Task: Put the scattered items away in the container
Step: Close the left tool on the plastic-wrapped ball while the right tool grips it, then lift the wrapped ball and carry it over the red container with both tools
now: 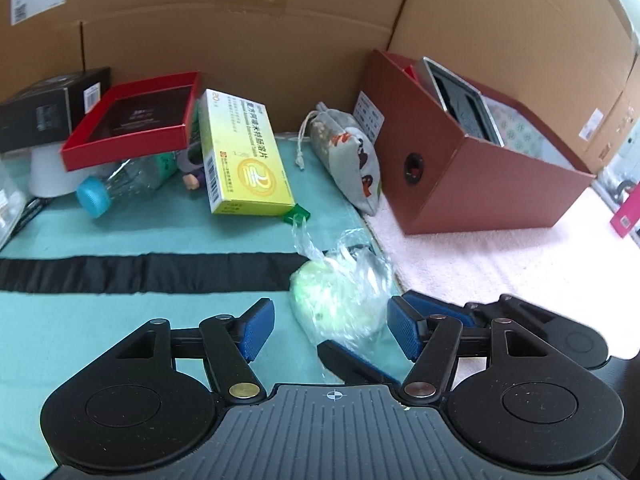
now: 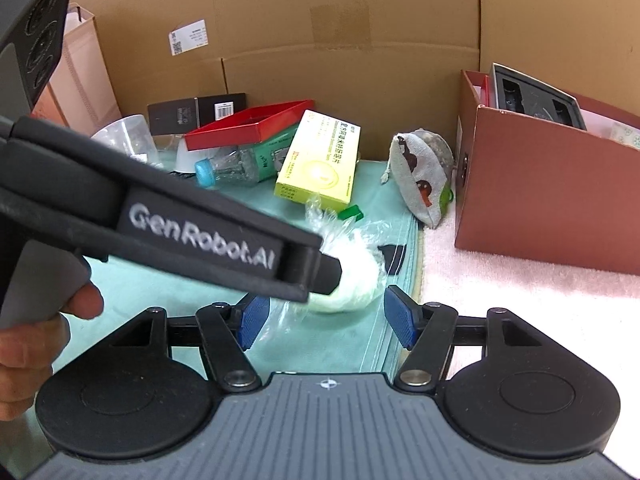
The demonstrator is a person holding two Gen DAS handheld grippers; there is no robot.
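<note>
A pale green lump in clear plastic wrap (image 1: 340,292) lies on the teal cloth (image 1: 120,340), between the open blue pads of my left gripper (image 1: 330,330). The right gripper's fingers (image 1: 440,308) also reach around it from the right. In the right wrist view the wrapped lump (image 2: 352,276) sits between the open pads of my right gripper (image 2: 326,316), partly hidden by the left gripper's body (image 2: 200,232). The brown container box (image 1: 480,160) stands at the right on the pink towel, with a grey tray (image 1: 464,100) inside. A yellow medicine box (image 1: 240,160) and a patterned pouch (image 1: 352,160) lie behind.
At the back left lie a red box lid (image 1: 132,120), a plastic bottle with a blue cap (image 1: 120,184), a black box (image 1: 48,112), a white cup (image 1: 48,172) and a small green piece (image 1: 298,214). Cardboard walls (image 1: 240,20) close off the back. A pink towel (image 1: 500,264) covers the right.
</note>
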